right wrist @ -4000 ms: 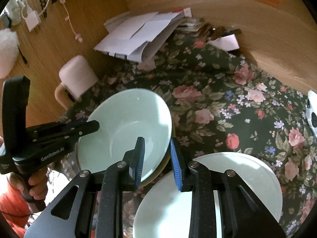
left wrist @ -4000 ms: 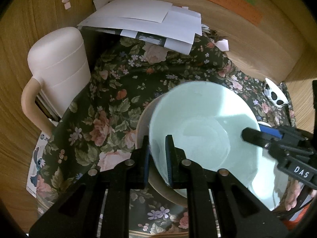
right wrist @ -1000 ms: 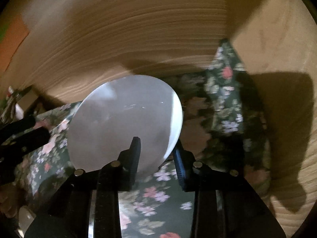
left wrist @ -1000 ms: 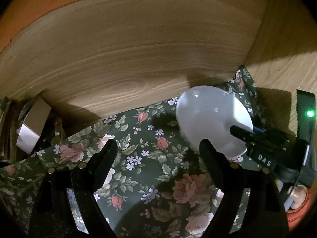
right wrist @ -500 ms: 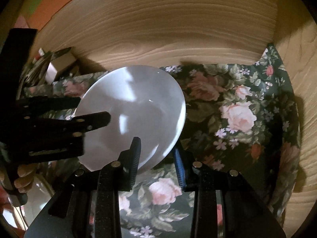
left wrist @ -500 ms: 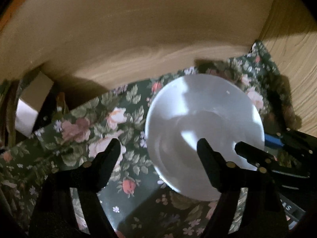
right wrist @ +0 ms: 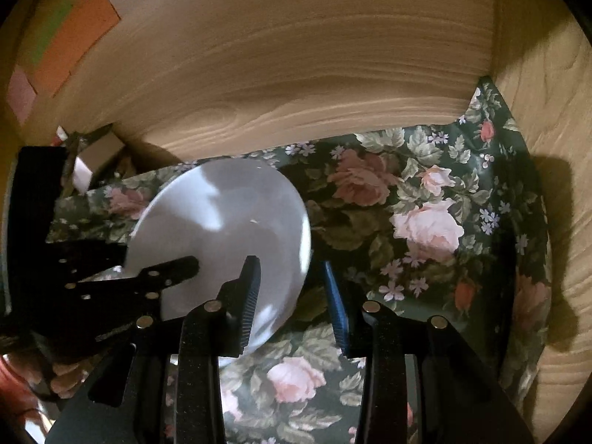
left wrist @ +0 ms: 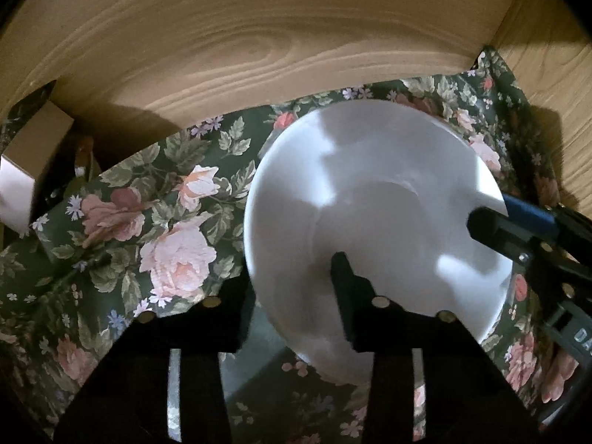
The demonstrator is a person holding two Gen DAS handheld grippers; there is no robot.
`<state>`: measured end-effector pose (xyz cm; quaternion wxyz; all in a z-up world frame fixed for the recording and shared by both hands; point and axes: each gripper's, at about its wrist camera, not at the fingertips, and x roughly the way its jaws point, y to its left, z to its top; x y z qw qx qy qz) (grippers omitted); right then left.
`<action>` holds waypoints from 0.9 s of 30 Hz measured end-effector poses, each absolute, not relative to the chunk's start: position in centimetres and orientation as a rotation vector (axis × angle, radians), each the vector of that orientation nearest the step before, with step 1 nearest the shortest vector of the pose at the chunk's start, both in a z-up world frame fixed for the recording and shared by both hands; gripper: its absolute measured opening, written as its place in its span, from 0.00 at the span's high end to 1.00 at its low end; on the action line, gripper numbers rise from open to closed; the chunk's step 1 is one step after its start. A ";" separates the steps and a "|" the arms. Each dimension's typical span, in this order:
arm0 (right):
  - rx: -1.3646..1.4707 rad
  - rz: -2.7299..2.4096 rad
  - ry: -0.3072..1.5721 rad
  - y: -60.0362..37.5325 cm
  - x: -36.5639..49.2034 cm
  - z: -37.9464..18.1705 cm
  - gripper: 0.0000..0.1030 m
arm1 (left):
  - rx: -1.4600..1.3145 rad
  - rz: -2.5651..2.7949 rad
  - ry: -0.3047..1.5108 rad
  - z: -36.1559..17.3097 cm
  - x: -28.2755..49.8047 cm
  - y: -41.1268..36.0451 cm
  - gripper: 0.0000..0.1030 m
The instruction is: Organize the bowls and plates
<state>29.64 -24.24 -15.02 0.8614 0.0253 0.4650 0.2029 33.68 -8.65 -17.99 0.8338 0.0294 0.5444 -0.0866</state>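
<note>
A white bowl (left wrist: 370,199) is low over the floral cloth (left wrist: 148,203) near the back right corner. I cannot tell whether it touches the cloth. My left gripper (left wrist: 292,273) straddles the bowl's near left rim, one finger inside and one outside. Its jaws are closing and the pads still stand apart from the wall. My right gripper (right wrist: 290,262) is shut on the opposite rim of the bowl (right wrist: 222,229). It shows in the left wrist view as a black finger with a blue pad (left wrist: 529,218). The left gripper's finger (right wrist: 174,266) reaches across the bowl.
A wooden back wall (left wrist: 259,37) and a wooden side wall (left wrist: 555,74) close the corner. A small cardboard box (left wrist: 33,155) stands at the far left. Coloured notes (right wrist: 74,44) are stuck on the wall. A person's hand (right wrist: 66,381) holds the left gripper.
The bowl has come down toward the cloth in the right gripper. My left gripper has sunk over the bowl's left rim, and its wide jaws have narrowed around the rim.
</note>
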 end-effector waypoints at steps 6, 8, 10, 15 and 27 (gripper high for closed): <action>0.042 0.444 1.009 -22.9 30.4 -16.6 0.79 | 0.055 -0.175 1.138 -17.9 34.1 -8.8 0.74; 0.047 0.460 1.024 -22.5 30.6 -16.9 0.79 | 0.058 -0.173 1.128 -18.0 34.4 -9.1 0.75; 0.040 0.451 1.024 -22.1 30.6 -16.9 0.79 | 0.064 -0.174 1.124 -18.0 34.7 -9.1 0.76; 0.048 0.445 1.029 -21.9 30.3 -16.8 0.80 | 0.079 -0.171 1.100 -17.5 34.6 -9.1 0.79; 0.046 0.450 0.903 -23.7 26.2 -12.0 0.80 | 0.087 -0.176 0.994 -13.5 30.8 -8.1 0.81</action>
